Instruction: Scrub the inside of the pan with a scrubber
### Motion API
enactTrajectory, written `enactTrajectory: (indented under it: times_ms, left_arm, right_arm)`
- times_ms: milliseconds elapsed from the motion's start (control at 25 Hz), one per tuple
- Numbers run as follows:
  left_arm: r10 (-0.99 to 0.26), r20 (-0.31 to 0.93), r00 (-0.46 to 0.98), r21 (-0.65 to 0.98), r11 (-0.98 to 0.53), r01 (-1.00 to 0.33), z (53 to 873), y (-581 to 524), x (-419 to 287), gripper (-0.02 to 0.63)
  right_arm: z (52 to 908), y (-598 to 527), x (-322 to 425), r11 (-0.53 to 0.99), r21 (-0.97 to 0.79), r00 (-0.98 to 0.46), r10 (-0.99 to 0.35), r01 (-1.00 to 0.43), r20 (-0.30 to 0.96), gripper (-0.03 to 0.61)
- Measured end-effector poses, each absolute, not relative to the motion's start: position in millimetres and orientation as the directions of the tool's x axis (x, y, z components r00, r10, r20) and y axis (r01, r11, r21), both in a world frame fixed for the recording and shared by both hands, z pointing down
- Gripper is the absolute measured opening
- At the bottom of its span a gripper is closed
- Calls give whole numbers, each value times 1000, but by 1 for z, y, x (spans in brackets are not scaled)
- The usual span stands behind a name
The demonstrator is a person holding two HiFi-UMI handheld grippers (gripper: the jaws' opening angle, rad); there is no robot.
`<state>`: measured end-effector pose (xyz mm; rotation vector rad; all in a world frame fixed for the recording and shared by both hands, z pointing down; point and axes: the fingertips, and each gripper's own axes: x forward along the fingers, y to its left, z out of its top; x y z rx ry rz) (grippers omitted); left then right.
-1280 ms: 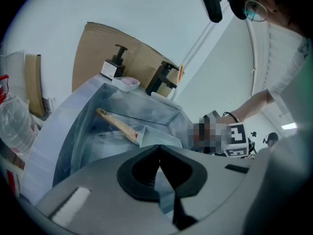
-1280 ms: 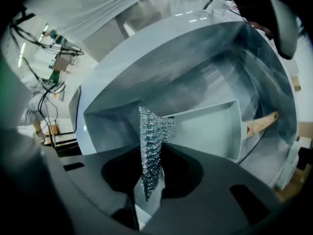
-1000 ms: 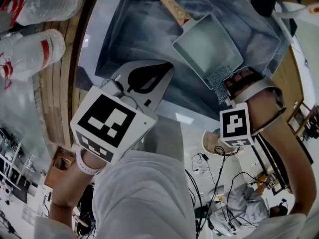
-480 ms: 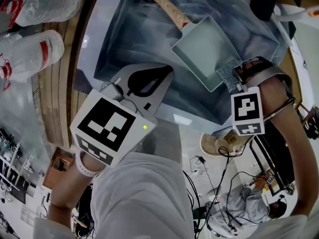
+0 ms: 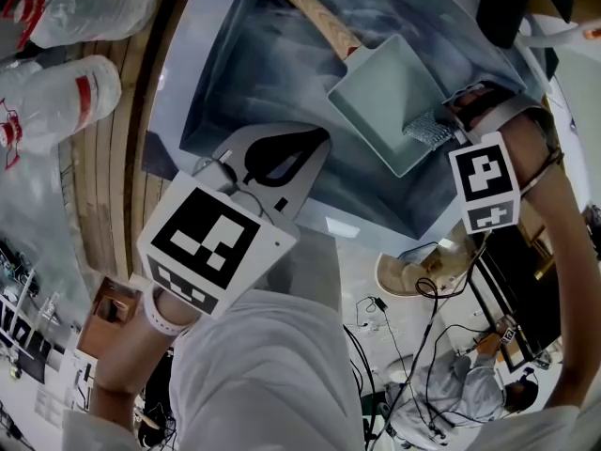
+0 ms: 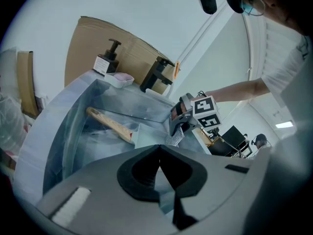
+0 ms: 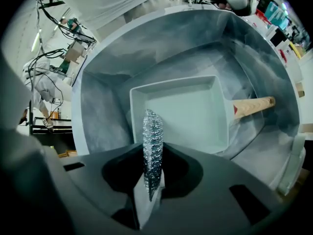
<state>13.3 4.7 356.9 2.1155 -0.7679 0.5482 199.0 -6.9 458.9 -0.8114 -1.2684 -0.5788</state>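
A square pale-teal pan (image 5: 385, 97) with a wooden handle (image 5: 315, 12) lies in the steel sink (image 5: 225, 73). My right gripper (image 5: 439, 125) is shut on a silvery steel scrubber (image 5: 424, 128), which hangs at the pan's right rim. In the right gripper view the scrubber (image 7: 152, 141) stands upright in the right gripper (image 7: 151, 180), above the near rim of the pan (image 7: 186, 111). My left gripper (image 5: 305, 137) hovers over the sink's near edge, shut and holding nothing. The left gripper view looks past the left gripper (image 6: 159, 153) to the pan (image 6: 146, 133) and the right gripper (image 6: 183, 121).
Two plastic bottles (image 5: 66, 92) lie on the wooden counter to the left. A soap dispenser (image 6: 105, 60), a pink dish (image 6: 120, 78) and a black faucet (image 6: 155, 75) stand behind the sink. Cables and a person lie below the sink's front edge.
My right gripper has carried the scrubber from the pan's near corner farther along its right rim, toward the pan's inside. The left gripper has stayed in place.
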Motion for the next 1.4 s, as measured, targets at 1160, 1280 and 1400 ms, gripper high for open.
enactTrajectory:
  times_ms: [1160,1280,1400]
  left_arm:
    - [-359,604,711,549,-460,-698,362,-8,-9,5]
    - [-352,608,712,553,-456,-697,362,-5,-7,5]
    - [-353,608,712,548,-462,-697,362,-4,-5,5]
  right_arm:
    - [458,-74,99,595,224,-123,-206,772,971,72]
    - [466,-68,115,591,147,-62,-162,793,985,72]
    - [474,-55,136,561,48,18,-112,826,993,72]
